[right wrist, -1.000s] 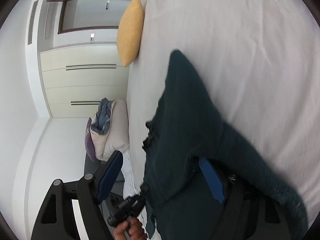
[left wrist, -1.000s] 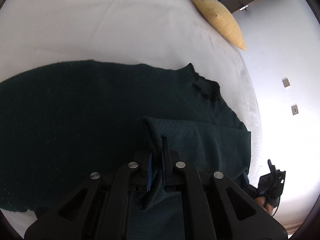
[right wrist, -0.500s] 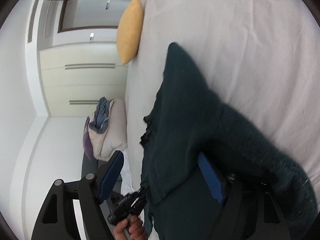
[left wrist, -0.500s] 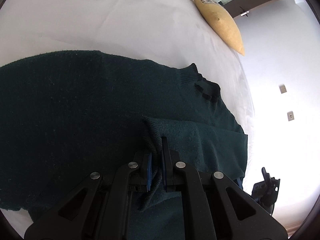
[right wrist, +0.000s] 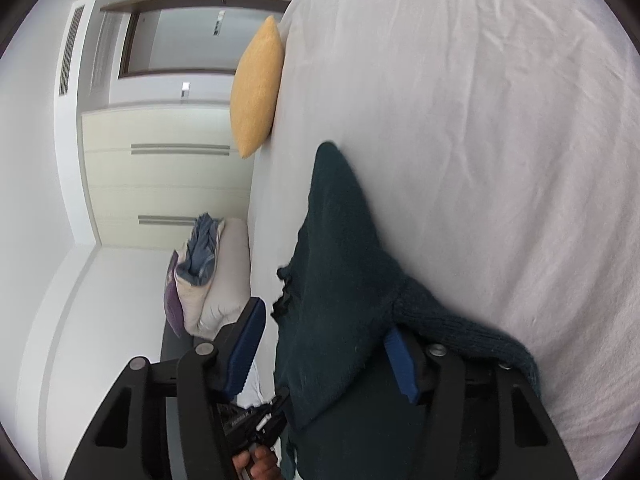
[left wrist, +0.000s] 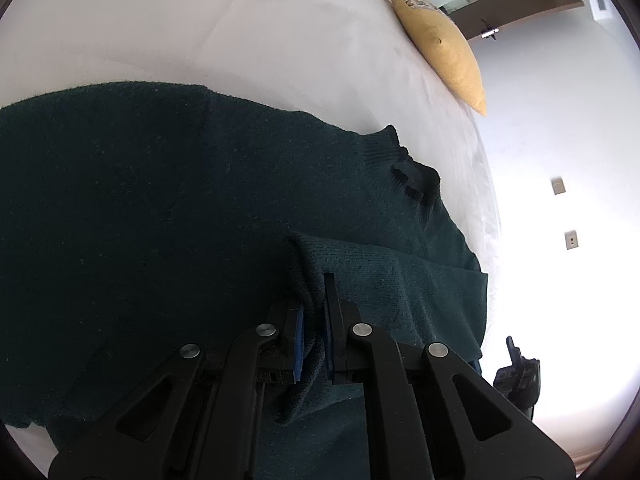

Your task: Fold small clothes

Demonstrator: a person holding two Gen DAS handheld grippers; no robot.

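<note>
A dark green knitted sweater (left wrist: 160, 208) lies spread on the white bed (left wrist: 200, 20). My left gripper (left wrist: 314, 308) is shut on the cuff of its sleeve (left wrist: 384, 276), which is laid across the body. In the right wrist view the sweater (right wrist: 340, 280) drapes over the bed edge and across the right finger. My right gripper (right wrist: 324, 344) is open, with blue pads (right wrist: 248, 336) wide apart and cloth lying between them. The right gripper's body shows at the lower right in the left wrist view (left wrist: 516, 376).
A yellow cushion (left wrist: 440, 44) sits at the head of the bed, also in the right wrist view (right wrist: 256, 88). A pile of pillows and clothes (right wrist: 204, 268) lies on a seat beside the bed. Cream wardrobe doors (right wrist: 160, 176) stand behind.
My left gripper has carried the sleeve cuff further across the sweater body. The sweater has slid lower over my right gripper, and a sleeve now trails over its right finger.
</note>
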